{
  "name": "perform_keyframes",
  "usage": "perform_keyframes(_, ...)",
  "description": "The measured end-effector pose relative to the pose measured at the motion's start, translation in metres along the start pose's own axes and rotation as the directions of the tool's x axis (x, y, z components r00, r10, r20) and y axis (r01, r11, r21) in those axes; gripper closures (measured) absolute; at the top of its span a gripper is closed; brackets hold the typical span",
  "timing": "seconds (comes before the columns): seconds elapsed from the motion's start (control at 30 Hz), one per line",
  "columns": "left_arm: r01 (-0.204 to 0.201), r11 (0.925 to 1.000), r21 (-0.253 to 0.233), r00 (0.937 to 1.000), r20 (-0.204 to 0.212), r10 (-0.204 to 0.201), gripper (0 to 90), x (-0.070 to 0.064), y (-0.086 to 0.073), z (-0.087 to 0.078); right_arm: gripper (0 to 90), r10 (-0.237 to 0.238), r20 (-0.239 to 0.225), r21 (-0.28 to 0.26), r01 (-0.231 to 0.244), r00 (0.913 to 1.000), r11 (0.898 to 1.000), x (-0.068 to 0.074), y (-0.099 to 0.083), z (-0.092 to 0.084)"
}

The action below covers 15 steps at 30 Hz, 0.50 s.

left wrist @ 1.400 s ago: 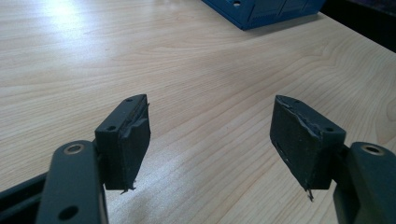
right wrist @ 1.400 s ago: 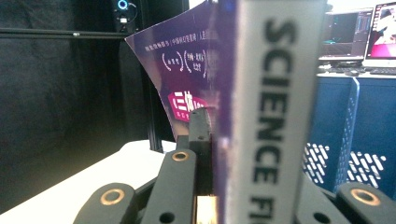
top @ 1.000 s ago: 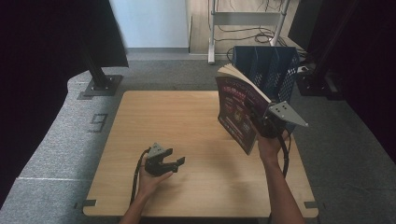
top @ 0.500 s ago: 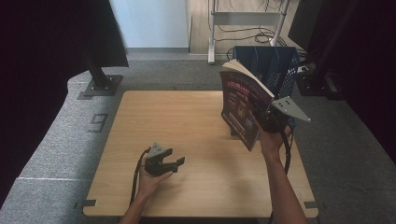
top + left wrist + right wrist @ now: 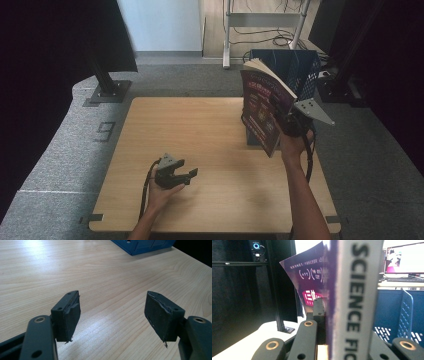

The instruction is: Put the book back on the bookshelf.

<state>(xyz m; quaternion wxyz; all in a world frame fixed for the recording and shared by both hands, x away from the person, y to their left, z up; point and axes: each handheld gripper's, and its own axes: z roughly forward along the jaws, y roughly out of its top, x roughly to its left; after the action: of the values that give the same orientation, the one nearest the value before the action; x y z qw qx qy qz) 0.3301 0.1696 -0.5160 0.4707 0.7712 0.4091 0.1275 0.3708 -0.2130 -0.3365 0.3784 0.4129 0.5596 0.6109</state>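
Observation:
A purple paperback book [image 5: 262, 107] stands upright in the air over the right side of the wooden table [image 5: 200, 130]. My right gripper [image 5: 287, 122] is shut on it near its spine. The right gripper view looks straight along the spine of the book [image 5: 355, 297], lettered "SCIENCE", with the jaws pressed on both sides and the purple front cover fanning out to the left. My left gripper [image 5: 187, 175] rests low on the table near the front left, held in a hand. Its fingers [image 5: 68, 312] stand wide apart over bare wood, nothing between them.
A blue perforated plastic crate [image 5: 290, 70] sits at the table's far right corner, just behind the book; its corner [image 5: 142, 245] also appears in the left gripper view. Dark curtains and a stand foot [image 5: 107, 90] flank the left. A monitor [image 5: 403, 258] stands at the back right.
The right gripper has shifted the book slightly to the right and turned it a little more upright. The left gripper has stayed still.

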Motion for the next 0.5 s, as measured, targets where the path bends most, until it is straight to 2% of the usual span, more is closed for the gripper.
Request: perform_keyframes(0.5, 0.003, 1.0, -0.006, 1.0, 0.002, -0.003, 29.2, 0.0, 0.0, -0.003, 81.5, 0.004, 0.055, -0.005, -0.004, 0.9985, 1.0, -0.015, 0.007, 0.012)
